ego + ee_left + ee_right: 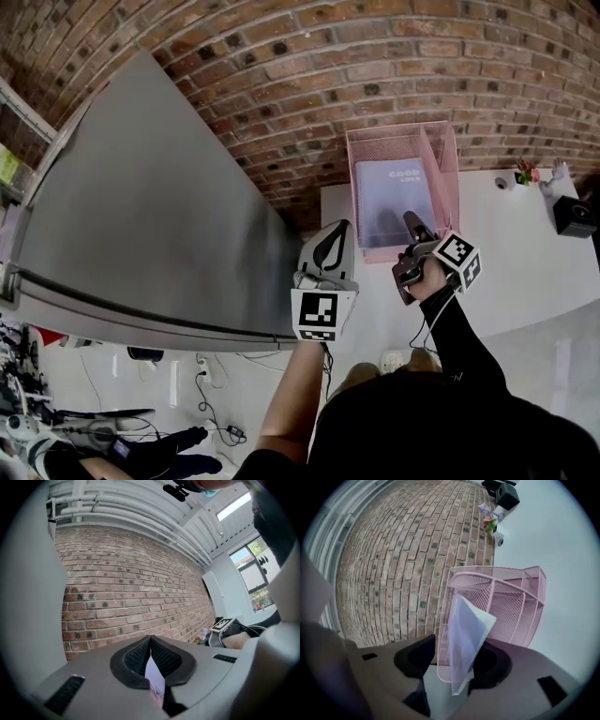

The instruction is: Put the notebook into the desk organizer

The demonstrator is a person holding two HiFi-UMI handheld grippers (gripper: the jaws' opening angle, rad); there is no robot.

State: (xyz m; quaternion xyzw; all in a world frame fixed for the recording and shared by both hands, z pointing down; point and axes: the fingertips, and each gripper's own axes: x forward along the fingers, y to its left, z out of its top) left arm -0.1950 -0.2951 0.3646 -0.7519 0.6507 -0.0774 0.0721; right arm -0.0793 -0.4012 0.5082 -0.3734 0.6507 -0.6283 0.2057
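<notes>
In the desk organizer (448, 178), the notebook (392, 197) stands upright, leaning.

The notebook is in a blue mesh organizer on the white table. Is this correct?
Not quite: the organizer is pink, not blue, as the head view shows. The notebook is in it, on the white table.

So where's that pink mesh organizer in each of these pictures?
Head view: the pink organizer stands upper right of centre, on the white table.
Left gripper view: not in it.
Right gripper view: centre to right, behind the notebook.
Shared landmark: the brick wall, visible in all three views.
</notes>
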